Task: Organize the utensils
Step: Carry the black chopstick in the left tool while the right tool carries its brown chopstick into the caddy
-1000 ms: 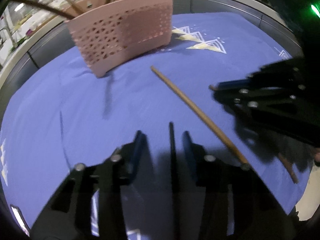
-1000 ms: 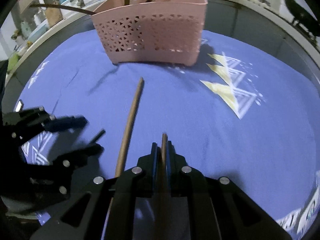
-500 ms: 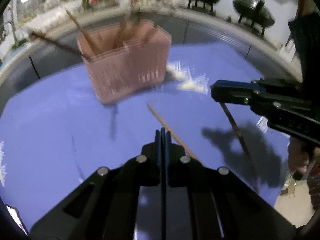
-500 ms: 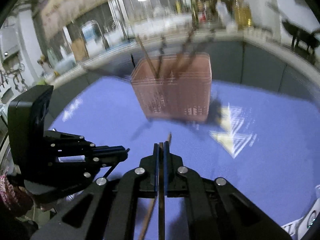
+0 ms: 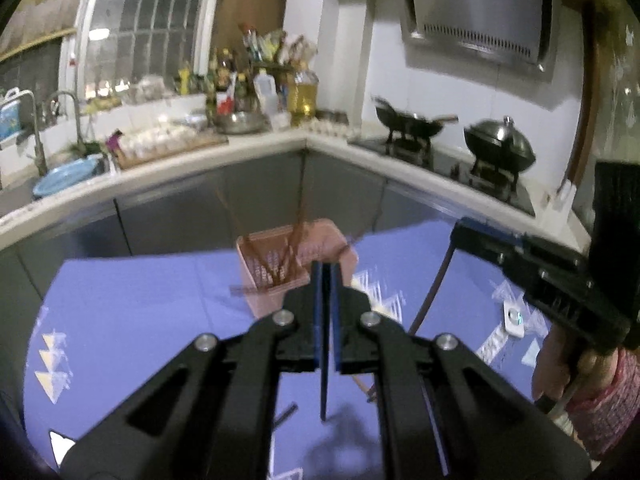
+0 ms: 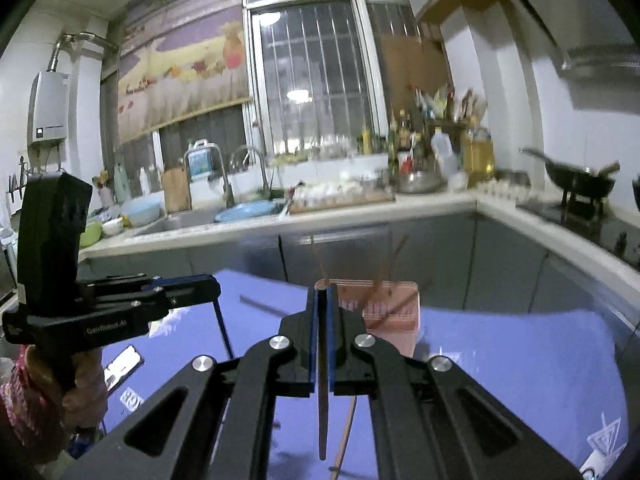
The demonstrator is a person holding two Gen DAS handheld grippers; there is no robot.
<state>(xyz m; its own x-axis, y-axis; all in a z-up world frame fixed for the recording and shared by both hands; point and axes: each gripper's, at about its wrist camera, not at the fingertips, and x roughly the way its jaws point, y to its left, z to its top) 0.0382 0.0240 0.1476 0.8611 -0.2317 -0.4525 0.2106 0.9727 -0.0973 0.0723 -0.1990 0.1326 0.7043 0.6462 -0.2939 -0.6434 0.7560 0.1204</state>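
Both claws, left claw (image 5: 327, 276) and right claw (image 6: 322, 300), each pinch a chopstick above the open blue cloth (image 5: 140, 312).

Chopsticks (image 5: 280, 256) in basket (image 5: 344, 252) on cloth (image 5: 140, 304)

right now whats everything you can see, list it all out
pink basket: one, pink, far middle of the cloth, several chopsticks standing in it
blue cloth: one, blue with pale triangle prints, covers the table
loose chopstick: one, brown, lying on the cloth near the grippers
dark chopstick: one, dark, clamped in the left gripper
brown chopstick: one, brown, clamped in the right gripper
woks: two, black, on the stove at right
blue basin: one, in the sink
left gripper: black, shut
right gripper: black, shut
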